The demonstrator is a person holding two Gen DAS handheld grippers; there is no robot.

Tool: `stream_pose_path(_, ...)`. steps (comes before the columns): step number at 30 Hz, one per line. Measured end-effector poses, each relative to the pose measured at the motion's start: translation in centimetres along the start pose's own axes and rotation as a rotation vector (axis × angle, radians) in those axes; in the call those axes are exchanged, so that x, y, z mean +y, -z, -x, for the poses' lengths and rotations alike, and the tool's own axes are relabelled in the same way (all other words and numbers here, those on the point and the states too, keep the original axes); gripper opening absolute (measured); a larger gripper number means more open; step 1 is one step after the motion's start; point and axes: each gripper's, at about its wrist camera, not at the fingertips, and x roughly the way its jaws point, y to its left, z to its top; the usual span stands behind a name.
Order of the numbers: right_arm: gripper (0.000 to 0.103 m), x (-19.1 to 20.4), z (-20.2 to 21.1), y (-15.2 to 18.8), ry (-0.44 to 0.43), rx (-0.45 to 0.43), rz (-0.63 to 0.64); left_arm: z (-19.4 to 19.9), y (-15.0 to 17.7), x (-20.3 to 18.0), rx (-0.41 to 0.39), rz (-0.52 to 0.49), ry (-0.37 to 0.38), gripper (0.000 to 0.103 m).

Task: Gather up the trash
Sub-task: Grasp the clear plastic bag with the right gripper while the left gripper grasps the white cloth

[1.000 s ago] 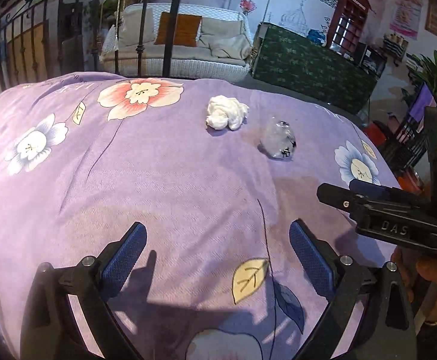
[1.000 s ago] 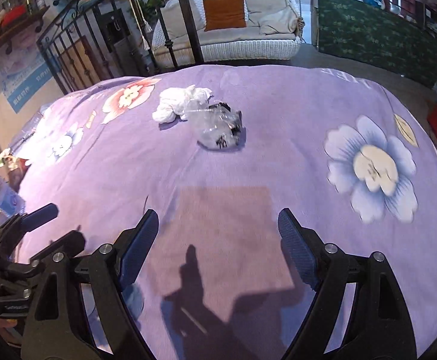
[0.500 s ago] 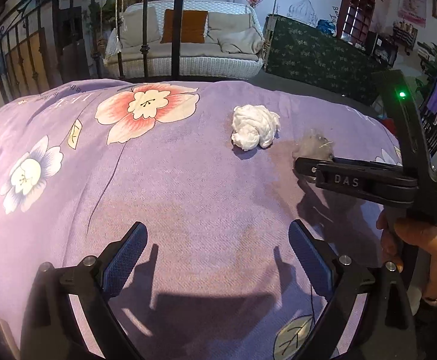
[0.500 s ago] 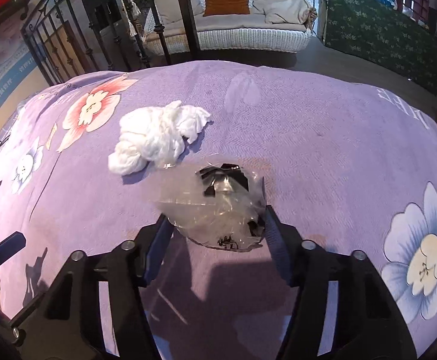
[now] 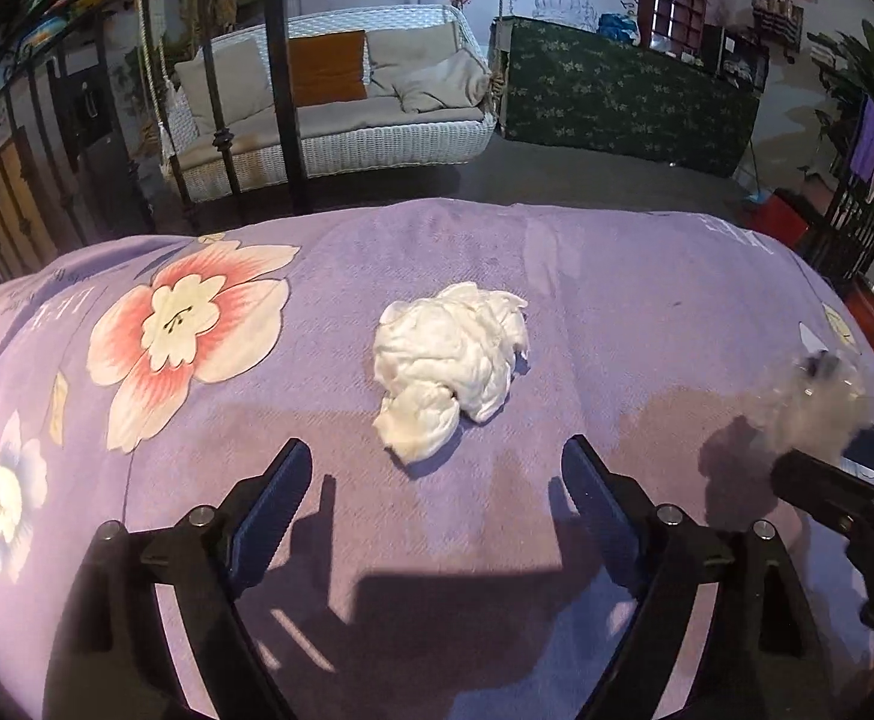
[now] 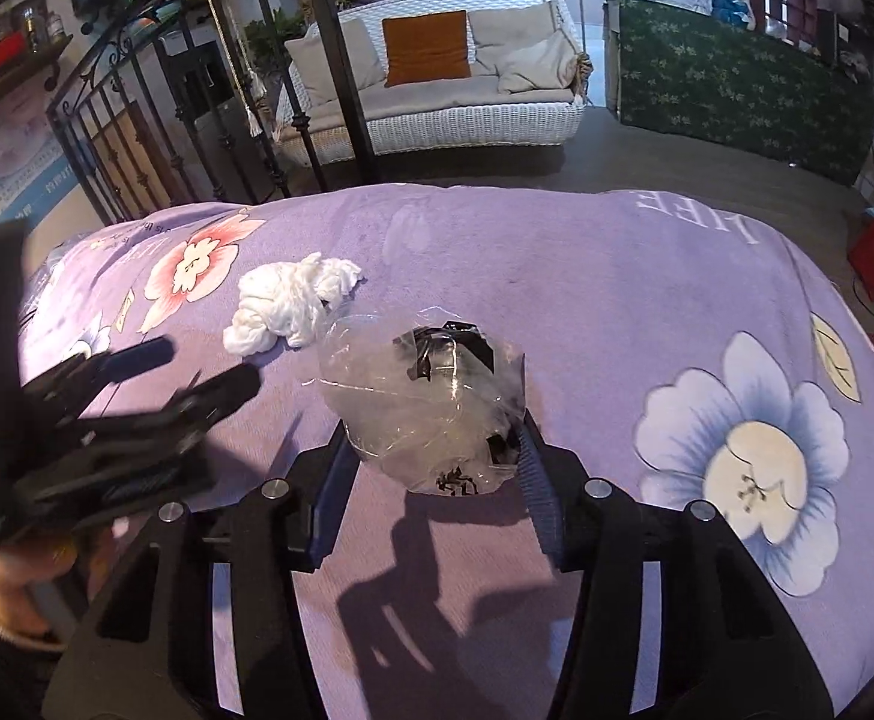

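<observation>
left gripper (image 5: 434, 489): tilted down, jaws wide, closing slightly, empty, just short of white tissue wad (image 5: 449, 366) on bed (image 5: 647, 300) | right gripper (image 6: 431, 468): tilted down, jaws just closed onto crumpled clear plastic wrapper (image 6: 431, 402)

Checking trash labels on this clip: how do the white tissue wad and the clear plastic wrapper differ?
The tissue wad is opaque white; the plastic wrapper is transparent with black print. The tissue lies free on the purple bedspread; the wrapper sits between the right gripper's fingers. Both are crumpled.
</observation>
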Motion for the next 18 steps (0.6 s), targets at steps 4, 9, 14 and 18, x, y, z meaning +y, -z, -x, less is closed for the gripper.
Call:
stream_pose_path(4, 0.052, -1.2, 0.9, 0.9, -0.012, 0.002, -0.029, -2.1, -1.2, -0.5, 0.031, -0.019, -0.022, 0.079)
stream_pose_path(9, 0.052, -2.3, 1.7, 1.6, -0.017, -0.003, -0.053, -3.8, -2.4, -0.6, 0.066, -0.015, -0.055, 0.056)
stream_pose_path(14, 0.051, -2.4, 2.2, 2.1, -0.019, -0.005, -0.056, -3.9, -2.5, -0.1, 0.073, 0.048, -0.063, 0.031)
stream_pose_path(18, 0.051, -2.5, 2.8, 2.5, -0.017, -0.014, -0.057, -2.2, -1.8, -0.6, 0.047, 0.054, -0.049, 0.028)
